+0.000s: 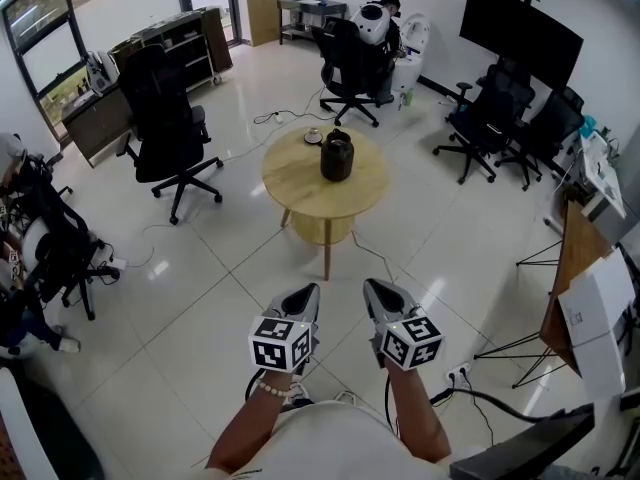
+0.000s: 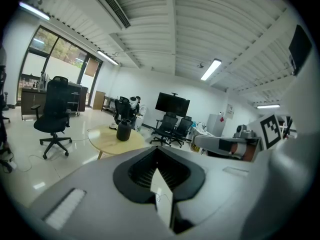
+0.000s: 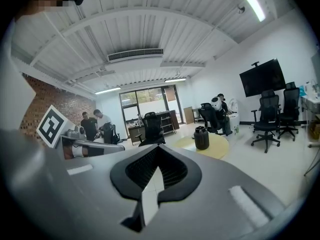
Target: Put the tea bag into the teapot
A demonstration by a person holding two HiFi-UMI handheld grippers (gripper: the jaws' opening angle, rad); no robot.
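Note:
A black teapot (image 1: 337, 155) stands upright on a round wooden table (image 1: 300, 183) far ahead of me. Just beyond it lies a small pale dish-like item (image 1: 313, 136); it is too small to tell whether it is the tea bag. My left gripper (image 1: 309, 291) and right gripper (image 1: 373, 286) are held side by side over the floor, well short of the table. Both are shut with nothing between the jaws. The left gripper view shows the teapot (image 2: 123, 130) small and distant beyond the left gripper (image 2: 159, 156). The right gripper view shows the teapot (image 3: 201, 138) beyond the right gripper (image 3: 159, 156).
A black office chair (image 1: 165, 128) stands left of the table, another (image 1: 350, 58) behind it, more (image 1: 500, 118) at the right by a large screen (image 1: 520, 28). Cables and a power strip (image 1: 458, 373) lie on the glossy floor. A seated person (image 1: 30, 258) is at far left.

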